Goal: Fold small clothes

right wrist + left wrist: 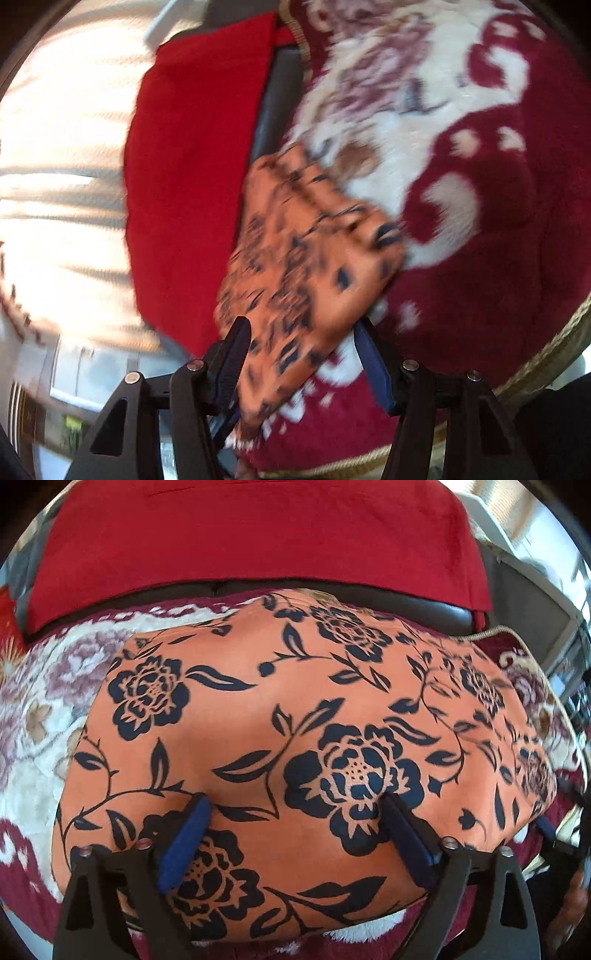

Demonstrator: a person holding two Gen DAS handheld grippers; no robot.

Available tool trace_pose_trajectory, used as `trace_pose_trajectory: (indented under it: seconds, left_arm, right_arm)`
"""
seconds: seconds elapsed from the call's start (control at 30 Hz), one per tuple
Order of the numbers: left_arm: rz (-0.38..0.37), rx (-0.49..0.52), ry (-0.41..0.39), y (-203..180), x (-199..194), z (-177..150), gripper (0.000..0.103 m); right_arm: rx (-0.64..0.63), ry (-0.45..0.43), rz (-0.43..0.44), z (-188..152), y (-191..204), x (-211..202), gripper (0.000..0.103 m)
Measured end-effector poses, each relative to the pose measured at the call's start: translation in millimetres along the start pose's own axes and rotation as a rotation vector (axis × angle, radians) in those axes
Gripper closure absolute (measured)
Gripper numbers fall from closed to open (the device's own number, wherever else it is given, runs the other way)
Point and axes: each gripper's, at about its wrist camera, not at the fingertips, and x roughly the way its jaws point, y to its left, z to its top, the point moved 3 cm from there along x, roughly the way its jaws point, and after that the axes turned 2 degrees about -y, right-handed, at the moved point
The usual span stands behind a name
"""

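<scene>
An orange garment with a dark blue flower print lies folded and flat on a plush blanket. My left gripper hovers over its near part, wide open, with blue-padded fingertips spread apart above the cloth and nothing pinched. In the blurred right wrist view one end of the same orange garment reaches between the fingers of my right gripper. Those jaws stand apart with gaps at the pads, so the cloth is not clamped.
The dark red and cream flowered blanket with a gold trim covers the seat. A plain red cloth hangs over the backrest behind it, also seen as a red cloth at left. A dark sofa edge shows between them.
</scene>
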Motion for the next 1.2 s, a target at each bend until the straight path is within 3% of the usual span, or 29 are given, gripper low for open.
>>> trace_pose_trajectory:
  seconds: [0.03,0.23,0.4,0.43,0.5,0.6,0.63,0.67,0.7,0.8,0.83,0.97,1.07,1.2]
  left_arm:
    - [0.000,0.017,0.003,-2.4,1.5,-1.8,0.000]
    - [0.004,0.034,0.003,-6.5,6.3,-7.0,0.000]
    - [-0.022,0.038,0.068,-5.1,3.9,-2.5,0.000]
    - [-0.020,0.033,0.065,-2.2,1.0,0.0,0.000]
    - [0.101,0.028,-0.013,8.2,-11.1,7.3,0.000]
    - [0.215,0.040,-0.088,20.5,-24.3,12.8,0.000]
    - [0.238,0.044,-0.060,24.7,-17.3,11.0,0.000]
    - [0.256,0.054,0.045,29.5,2.9,4.5,0.000]
    - [0.239,0.036,0.082,34.1,11.5,1.2,0.000]
    - [0.142,-0.091,0.036,52.9,-5.7,14.1,0.000]
    - [0.152,-0.112,0.010,60.3,-12.5,18.6,0.000]
    - [0.324,-0.271,-0.105,115.7,-48.5,31.2,0.000]
    - [0.496,-0.435,-0.204,173.1,-86.0,28.4,0.000]
    - [0.575,-0.592,-0.256,230.3,-111.5,11.6,0.000]
  right_arm:
    - [0.013,-0.018,0.006,3.1,-2.1,2.2,0.041]
    - [0.000,-0.078,0.061,19.7,6.8,25.9,0.041]
    - [-0.051,-0.102,0.034,26.5,14.8,48.6,0.043]
    - [-0.069,-0.105,0.026,27.0,17.1,50.5,0.048]
    - [-0.094,-0.099,-0.006,28.3,20.0,56.0,0.072]
    - [-0.104,-0.086,-0.018,26.5,27.0,62.4,0.080]
    - [-0.130,-0.084,-0.025,25.2,29.7,59.1,0.084]
    - [-0.170,-0.090,-0.033,21.2,41.3,58.4,0.084]
    - [-0.212,-0.099,-0.038,18.9,52.9,57.2,0.084]
    - [-0.321,-0.103,-0.008,7.9,97.2,52.7,0.085]
    - [-0.366,-0.097,0.010,2.0,116.2,52.9,0.085]
    - [-0.505,-0.053,0.074,-32.5,181.3,64.6,0.085]
    - [-0.561,-0.003,0.126,-65.3,216.0,81.2,0.085]
    - [-0.580,0.111,0.169,-112.4,240.9,121.2,0.085]
